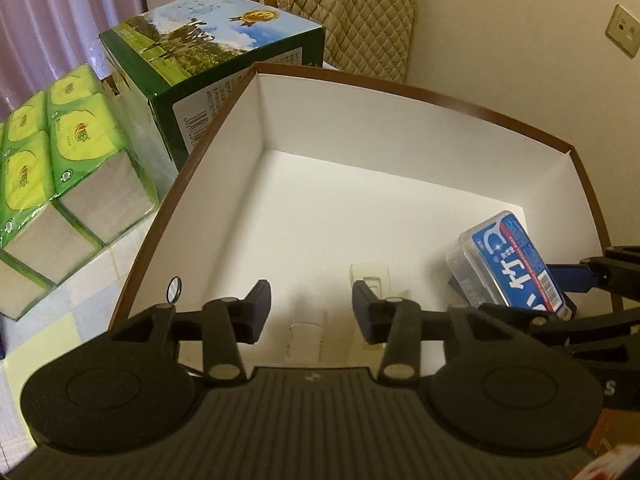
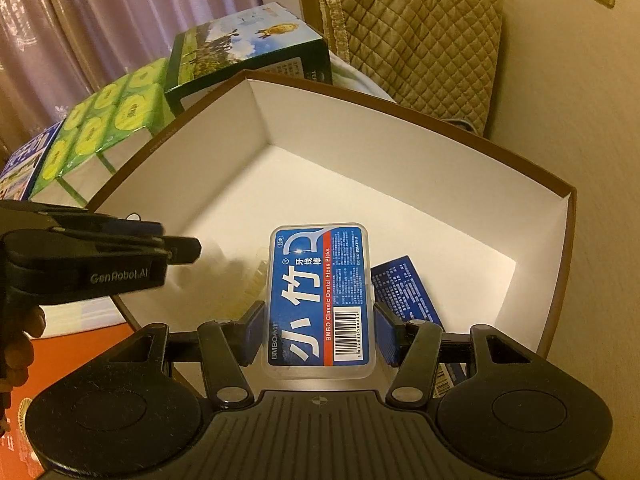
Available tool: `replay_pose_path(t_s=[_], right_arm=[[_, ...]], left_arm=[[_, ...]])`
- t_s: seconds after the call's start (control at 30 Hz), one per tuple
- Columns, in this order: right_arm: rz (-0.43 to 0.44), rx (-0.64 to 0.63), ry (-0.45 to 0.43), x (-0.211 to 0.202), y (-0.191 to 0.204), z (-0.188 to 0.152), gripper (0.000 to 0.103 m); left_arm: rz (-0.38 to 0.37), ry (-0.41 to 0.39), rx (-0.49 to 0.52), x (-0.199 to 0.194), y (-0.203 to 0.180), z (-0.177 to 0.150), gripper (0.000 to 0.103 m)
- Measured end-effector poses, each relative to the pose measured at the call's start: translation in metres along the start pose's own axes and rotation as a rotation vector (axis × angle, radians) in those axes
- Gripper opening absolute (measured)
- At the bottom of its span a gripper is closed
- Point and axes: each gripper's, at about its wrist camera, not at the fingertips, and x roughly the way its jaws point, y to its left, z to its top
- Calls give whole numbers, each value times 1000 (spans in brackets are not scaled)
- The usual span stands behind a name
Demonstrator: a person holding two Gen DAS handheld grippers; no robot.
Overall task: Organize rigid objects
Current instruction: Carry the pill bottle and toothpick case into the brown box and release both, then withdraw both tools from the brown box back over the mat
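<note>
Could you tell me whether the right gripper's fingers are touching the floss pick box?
Touching. In the right wrist view, both blue pads of the right gripper press against the sides of the floss pick box, with no gap visible on either side.

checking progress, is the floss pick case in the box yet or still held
Still held: the right tongs clamp the floss pick case by its sides, tilted over the box floor.

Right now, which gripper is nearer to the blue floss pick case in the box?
Right. The right gripper has the floss pick case between its fingers, pads at both sides. The left gripper is open beside it, over the box floor, apart from the case.
</note>
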Motion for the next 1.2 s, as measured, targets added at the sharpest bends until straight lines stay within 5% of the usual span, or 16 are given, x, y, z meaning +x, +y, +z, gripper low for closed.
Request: replay_pose_path(t_s=[0.33, 0.83, 1.2], right_arm=[[-6, 1, -14, -7, 3, -7, 68], [5, 16, -62, -36, 5, -27, 68], [99, -37, -144, -82, 28, -58, 68]], left_arm=[[0, -24, -24, -21, 5, -10, 42], [13, -113, -80, -80, 9, -35, 42], [31, -169, -113, -134, 11, -83, 42]])
